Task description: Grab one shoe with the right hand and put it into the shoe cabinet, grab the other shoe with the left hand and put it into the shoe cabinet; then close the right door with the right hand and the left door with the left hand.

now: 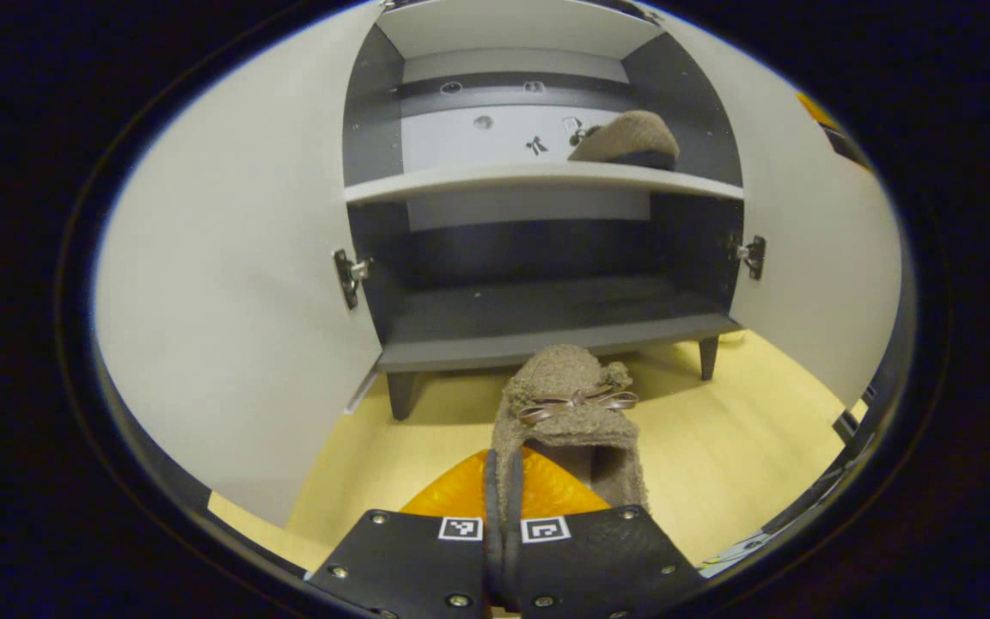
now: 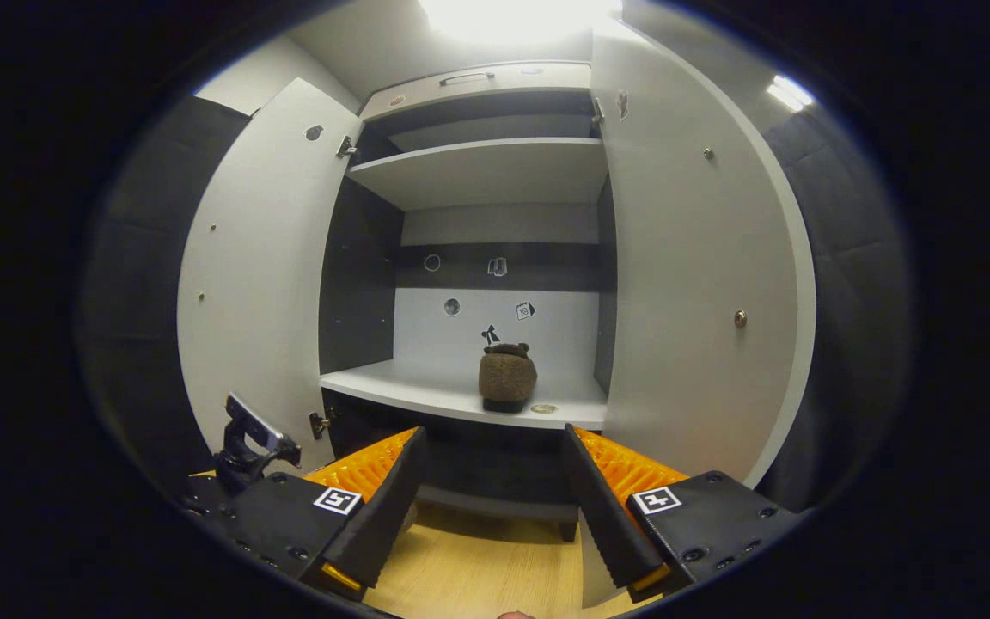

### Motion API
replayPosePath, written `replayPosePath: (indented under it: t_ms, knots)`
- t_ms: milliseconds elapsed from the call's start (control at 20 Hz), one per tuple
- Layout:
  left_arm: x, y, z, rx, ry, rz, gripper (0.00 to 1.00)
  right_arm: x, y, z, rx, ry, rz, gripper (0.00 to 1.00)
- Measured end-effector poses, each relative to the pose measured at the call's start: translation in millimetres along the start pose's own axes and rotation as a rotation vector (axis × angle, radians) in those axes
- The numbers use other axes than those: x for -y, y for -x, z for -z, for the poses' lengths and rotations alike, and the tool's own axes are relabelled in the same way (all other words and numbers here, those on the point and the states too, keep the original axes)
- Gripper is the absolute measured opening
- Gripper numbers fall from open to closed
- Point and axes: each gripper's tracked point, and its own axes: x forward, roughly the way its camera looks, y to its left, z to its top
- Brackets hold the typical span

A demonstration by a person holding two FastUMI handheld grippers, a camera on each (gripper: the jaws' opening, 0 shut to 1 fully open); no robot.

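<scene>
Pinched between the closed fingers of the left gripper [image 1: 504,524]: a fuzzy brown slipper with a thin satin bow [image 1: 571,413], gripped by the left edge of its heel collar, long axis running away from the camera, toe pointing toward the open white-and-dark-grey shoe cabinet [image 1: 538,180], held over the pale wooden floor [image 1: 718,430] just in front of the cabinet's bottom shelf. Already resting on the white middle shelf [image 2: 461,391], toward its right side: the matching fuzzy brown slipper [image 2: 507,378], lengthwise front to back, rounded end facing outward in the right gripper view. Spread wide and holding nothing, near the shelf's front edge: the right gripper [image 2: 495,507]. Both white doors [image 2: 701,284] swung open. Small stickers on the back panel [image 2: 495,314], too small to read.
</scene>
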Motion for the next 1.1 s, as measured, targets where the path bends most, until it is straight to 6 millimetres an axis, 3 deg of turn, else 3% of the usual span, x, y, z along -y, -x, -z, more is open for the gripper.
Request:
replayPosePath:
  t_ms: [250,550,750,1100]
  knots:
    - [-8,20,-58,0.120,0.030,-0.014,0.00,-3,5,2,-0.005,-0.006,-0.007,0.99]
    - [-16,44,-142,0.280,0.086,-0.028,0.01,-4,8,5,-0.009,-0.023,-0.013,0.98]
    - [-24,37,-186,0.359,0.099,-0.039,0.01,-5,8,9,-0.019,-0.026,-0.014,0.99]
    - [-27,17,-241,0.436,0.097,-0.045,0.01,-8,4,21,-0.039,-0.034,-0.016,0.99]
